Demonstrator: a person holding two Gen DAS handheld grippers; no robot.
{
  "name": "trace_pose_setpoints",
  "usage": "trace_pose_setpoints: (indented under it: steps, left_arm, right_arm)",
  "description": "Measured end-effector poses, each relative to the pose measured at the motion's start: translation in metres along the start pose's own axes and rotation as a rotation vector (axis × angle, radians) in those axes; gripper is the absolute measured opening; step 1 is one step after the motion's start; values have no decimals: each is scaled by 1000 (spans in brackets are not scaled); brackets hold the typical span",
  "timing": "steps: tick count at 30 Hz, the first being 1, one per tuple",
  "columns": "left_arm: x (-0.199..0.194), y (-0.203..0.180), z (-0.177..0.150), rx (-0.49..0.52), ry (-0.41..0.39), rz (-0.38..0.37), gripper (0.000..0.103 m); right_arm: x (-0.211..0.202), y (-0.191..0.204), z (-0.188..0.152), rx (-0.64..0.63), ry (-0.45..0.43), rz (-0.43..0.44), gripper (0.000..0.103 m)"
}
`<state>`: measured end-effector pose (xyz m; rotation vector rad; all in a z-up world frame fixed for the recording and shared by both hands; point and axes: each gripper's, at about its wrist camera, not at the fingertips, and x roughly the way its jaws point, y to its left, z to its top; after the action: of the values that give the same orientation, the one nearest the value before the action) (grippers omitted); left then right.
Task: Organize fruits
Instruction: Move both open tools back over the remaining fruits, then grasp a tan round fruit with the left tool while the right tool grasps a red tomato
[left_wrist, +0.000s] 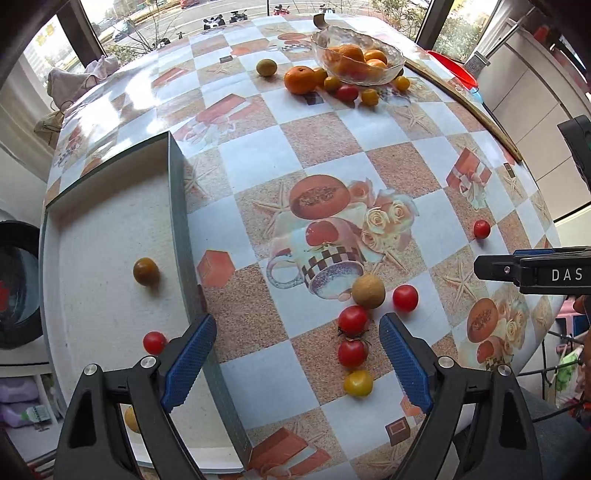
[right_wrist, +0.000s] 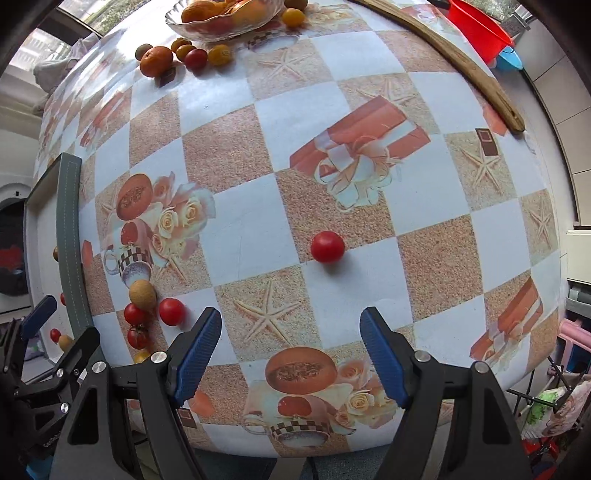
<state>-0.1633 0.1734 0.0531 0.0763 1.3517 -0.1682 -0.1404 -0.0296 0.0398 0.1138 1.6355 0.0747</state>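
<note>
Tomatoes (left_wrist: 352, 338) below left claw (left_wrist: 297, 352) – nothing gripped, tray (left_wrist: 177, 206) wall beside

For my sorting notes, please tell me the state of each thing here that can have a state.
left gripper: open, empty
right gripper: open, empty
glass bowl: holds oranges
grey tray: holds a few small fruits
lone red tomato: loose on the table, untouched
tomato cluster: loose beside the tray

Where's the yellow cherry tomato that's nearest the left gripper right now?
In the left wrist view, the yellow cherry tomato lies on the tablecloth between the open fingers, just below two red tomatoes, right of the tray.
</note>
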Motion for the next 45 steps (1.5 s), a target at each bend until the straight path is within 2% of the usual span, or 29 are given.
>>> trace_pose_setpoints:
  steps: [5,12,14,15,18,20,22,23,25,27,28,30,31,32,36,45]
  left_arm:
    - [19,-17,9,54,29,-11,90]
    - [34,-28,17,72,46,-25,90]
    - [36,-30,18,70,49,-37,82]
    - [36,-30,19,63,48,-49,82]
    - [37,-32,22,54,48,-48,82]
    - [38,-32,24,46,51,-53,81]
    - [38,-32,26,36,52,-70,71]
    - [38,-31,27,32,55,-76,69]
    - [39,-33,29,36,55,-71,69]
    - [39,-34,30,38,56,-82,64]
    - [39,-36,30,38,55,-90,59]
    - [38,-39,28,48,51,-97,49]
    - [37,-40,27,57,47,-103,34]
    - [38,-41,27,68,54,-107,26]
    - [39,-45,26,83,60,-118,25]
    - [26,-23,20,17,51,-144,25]
  right_arm:
    - [2,-16,2,31,-10,6,80]
    - [8,-26,12,31,-35,-3,80]
    - [12,-27,19,27,-41,-5,80]
    - [15,-27,21,22,-43,-6,80]
    - [21,-23,26,4,-41,-11,69]
    - [21,-17,27,-15,-55,-31,67]
    - [22,-4,34,-32,-60,-44,61]
    - [22,-2,35,-37,-63,-49,58]
    - [22,3,37,-55,-63,-67,43]
    - [23,8,38,-77,-62,-71,36]
    - [23,8,38,-83,-60,-67,28]
    - [24,8,39,-77,-57,-50,22]
    - [24,13,33,-67,-57,-40,22]
    - [24,16,30,-54,-56,-28,22]
    - [19,3,26,-16,-48,11,21]
    - [-1,-16,21,9,-60,49,21]
